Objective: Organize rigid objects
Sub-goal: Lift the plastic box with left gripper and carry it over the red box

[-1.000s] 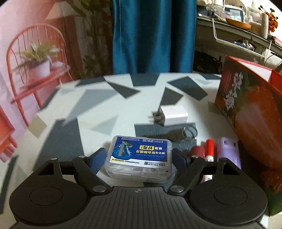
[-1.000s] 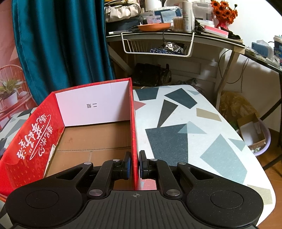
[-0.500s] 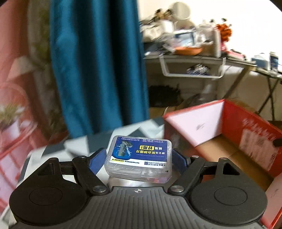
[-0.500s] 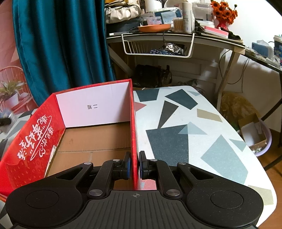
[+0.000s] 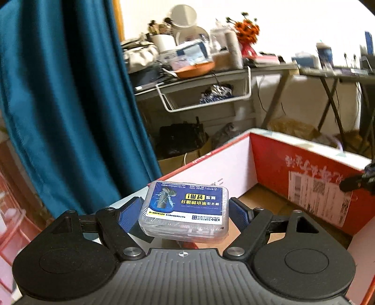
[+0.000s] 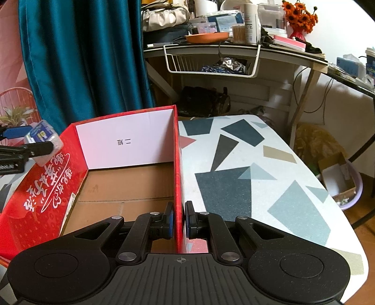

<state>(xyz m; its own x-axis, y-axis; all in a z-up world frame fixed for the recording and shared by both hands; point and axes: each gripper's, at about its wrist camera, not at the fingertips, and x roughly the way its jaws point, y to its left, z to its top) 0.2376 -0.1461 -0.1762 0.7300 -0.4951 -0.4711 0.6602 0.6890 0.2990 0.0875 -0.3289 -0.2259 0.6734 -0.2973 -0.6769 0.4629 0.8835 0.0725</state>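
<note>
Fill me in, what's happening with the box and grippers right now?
The left gripper holds a clear plastic screw case in the air at the near edge of the open red cardboard box. The right gripper is clamped on the box's right wall, steadying it. The part of the box's floor in view is bare.

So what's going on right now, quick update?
Left gripper holding clear case above red box. Right gripper clamped on box wall. Box inside bare.

A teal curtain (image 6: 84, 61) fills the upper left. Right of it, a cluttered desk (image 6: 269, 50) crosses the top, bearing an orange dish (image 6: 207, 36) and orange flowers (image 6: 300, 16) in a red vase. A white wire basket (image 6: 211, 63) hangs beneath it. At lower right sits a lilac tub (image 6: 351, 187).
</note>
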